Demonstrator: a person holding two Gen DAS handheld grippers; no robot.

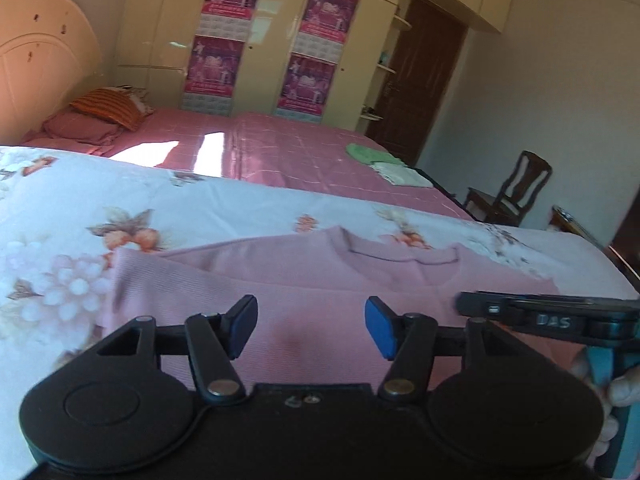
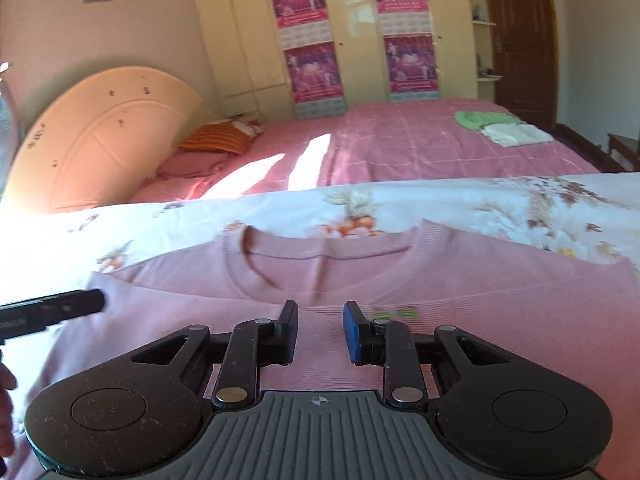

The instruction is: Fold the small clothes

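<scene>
- Between the blue pads (image 1: pixel 382 326) of our left gripper (image 1: pixel 311 326) we see only open air: the fingers stand well apart above the pink sweater (image 1: pixel 320 280) and nothing is pinched.
- Our right gripper (image 2: pixel 320 332) has its fingers (image 2: pixel 354 332) much nearer together, yet a gap shows between them with bare knit behind it; they hold nothing.
- Both tools hover over the lower body of the sweater, pointing towards its round neckline (image 2: pixel 324 256). Each view catches the other tool at its side edge, so the two sit close, side by side.
- The sweater lies spread flat on the floral sheet (image 1: pixel 120 200), collar towards the sheet's far edge, its shoulders running nearly from one side of the sheet to the other.
- Beyond it the pink bed (image 2: pixel 400 140) carries a green and a white folded piece (image 2: pixel 512 132) near its right corner, which we take for finished work.
- We judge that the step in hand is choosing new grasp points for a fold.
- To do it well we should spread out to matching spots on one edge, pinch only the layers meant to move, lift evenly, and lay the fold straight so the knit does not bunch.
</scene>
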